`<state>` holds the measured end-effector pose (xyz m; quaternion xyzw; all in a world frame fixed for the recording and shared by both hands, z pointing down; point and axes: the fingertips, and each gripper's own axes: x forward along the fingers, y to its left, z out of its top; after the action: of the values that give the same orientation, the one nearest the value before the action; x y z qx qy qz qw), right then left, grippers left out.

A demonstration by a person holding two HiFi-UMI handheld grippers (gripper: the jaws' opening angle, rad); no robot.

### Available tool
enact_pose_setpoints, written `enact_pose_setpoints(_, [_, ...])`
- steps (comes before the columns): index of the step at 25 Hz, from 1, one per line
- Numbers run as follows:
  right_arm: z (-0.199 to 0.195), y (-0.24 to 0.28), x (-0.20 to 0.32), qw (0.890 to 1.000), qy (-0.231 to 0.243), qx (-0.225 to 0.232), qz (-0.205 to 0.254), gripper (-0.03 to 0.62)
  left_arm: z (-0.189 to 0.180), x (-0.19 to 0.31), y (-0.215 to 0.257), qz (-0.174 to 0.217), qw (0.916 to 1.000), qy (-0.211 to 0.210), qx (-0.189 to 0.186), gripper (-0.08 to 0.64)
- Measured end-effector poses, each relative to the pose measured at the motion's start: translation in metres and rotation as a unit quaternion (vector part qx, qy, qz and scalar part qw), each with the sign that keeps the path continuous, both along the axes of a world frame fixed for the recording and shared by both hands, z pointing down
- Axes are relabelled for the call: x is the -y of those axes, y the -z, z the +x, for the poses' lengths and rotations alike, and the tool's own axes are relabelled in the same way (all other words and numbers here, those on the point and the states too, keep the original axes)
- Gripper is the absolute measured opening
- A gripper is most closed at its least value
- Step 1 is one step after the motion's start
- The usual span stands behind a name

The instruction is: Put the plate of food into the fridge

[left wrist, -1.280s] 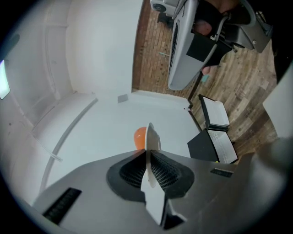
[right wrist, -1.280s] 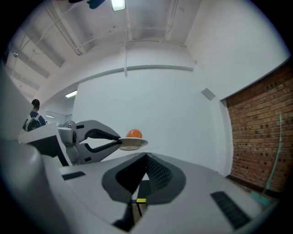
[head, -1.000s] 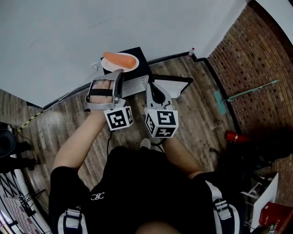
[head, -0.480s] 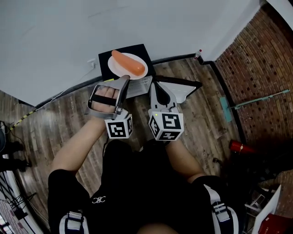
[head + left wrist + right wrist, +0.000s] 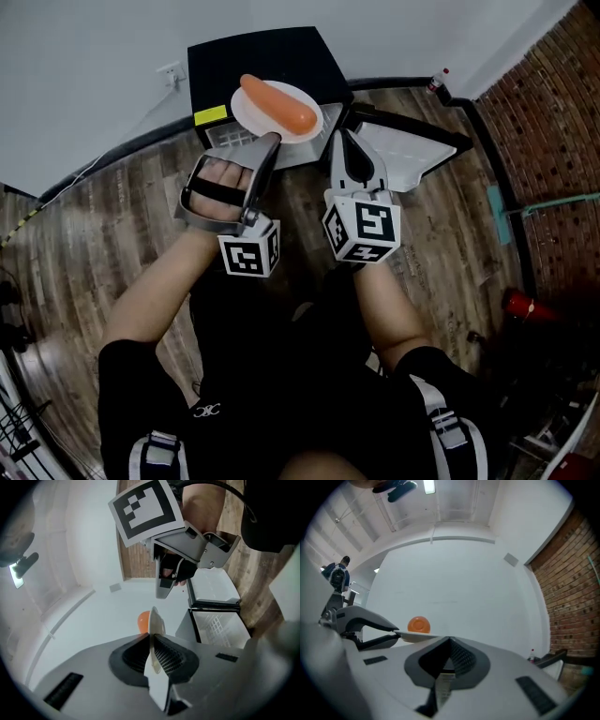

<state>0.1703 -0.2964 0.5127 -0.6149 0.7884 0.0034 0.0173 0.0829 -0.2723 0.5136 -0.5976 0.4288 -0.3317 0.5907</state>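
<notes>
A white plate [image 5: 298, 127] with an orange carrot [image 5: 277, 103] hangs over the front edge of the black mini fridge [image 5: 262, 54]. My left gripper [image 5: 269, 142] is shut on the plate's near rim. In the left gripper view the plate [image 5: 153, 634] stands edge-on between the jaws, with the carrot [image 5: 143, 620] behind it. My right gripper [image 5: 342, 139] is shut, its tips at the plate's right rim and nothing between them. In the right gripper view the plate [image 5: 417, 637] lies flat just past the jaws, the carrot [image 5: 419, 624] resting on it.
The fridge door [image 5: 412, 155] stands open to the right, and a white wire shelf [image 5: 218, 623] shows inside. A small bottle [image 5: 439, 80] stands by the white wall. A brick wall [image 5: 553, 103] runs along the right. The floor is wood planks.
The plate with the carrot, still held by my left gripper, has come from over the fridge top toward its front edge. My right gripper has kept alongside it.
</notes>
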Motion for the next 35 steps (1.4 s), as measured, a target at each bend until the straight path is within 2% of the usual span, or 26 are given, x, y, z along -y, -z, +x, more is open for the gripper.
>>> enact_pose_setpoints(5, [0.001, -0.07, 0.012, 0.999, -0.018, 0.011, -0.03, 0.014, -0.003, 0.012, -0.08, -0.035, 0.9994, 0.0, 0.002, 0.028])
enact_pose_setpoints(9, [-0.003, -0.093, 0.015, 0.999, -0.017, 0.012, -0.038, 0.014, -0.003, 0.023, -0.123, -0.059, 0.9983, 0.0, 0.004, 0.029])
enact_pose_setpoints(12, [0.002, -0.104, 0.022, 0.999, -0.025, 0.029, -0.03, 0.014, 0.0, 0.034, -0.143, -0.052, 0.9986, -0.002, 0.005, 0.029])
enact_pose_setpoints(15, [0.007, -0.125, 0.022, 0.997, -0.03, 0.055, -0.043, 0.014, 0.002, 0.039, -0.162, -0.05, 0.9987, -0.006, 0.009, 0.029])
enact_pose_setpoints(22, [0.002, -0.175, 0.012, 0.996, -0.021, 0.061, -0.06, 0.014, 0.003, 0.048, -0.213, -0.06, 0.9975, -0.005, 0.039, 0.029])
enact_pose_setpoints(25, [-0.003, -0.186, 0.013, 0.994, -0.001, 0.078, -0.076, 0.014, 0.001, 0.065, -0.229, -0.065, 0.9969, 0.006, 0.045, 0.029])
enact_pose_setpoints(28, [-0.002, -0.19, 0.016, 0.994, 0.002, 0.075, -0.076, 0.014, -0.003, 0.089, -0.25, -0.07, 0.9956, 0.02, 0.059, 0.032])
enact_pose_setpoints(35, [-0.001, -0.203, 0.033, 0.993, 0.016, 0.079, -0.085, 0.014, -0.022, 0.14, -0.292, -0.09, 0.9907, 0.078, 0.067, 0.034])
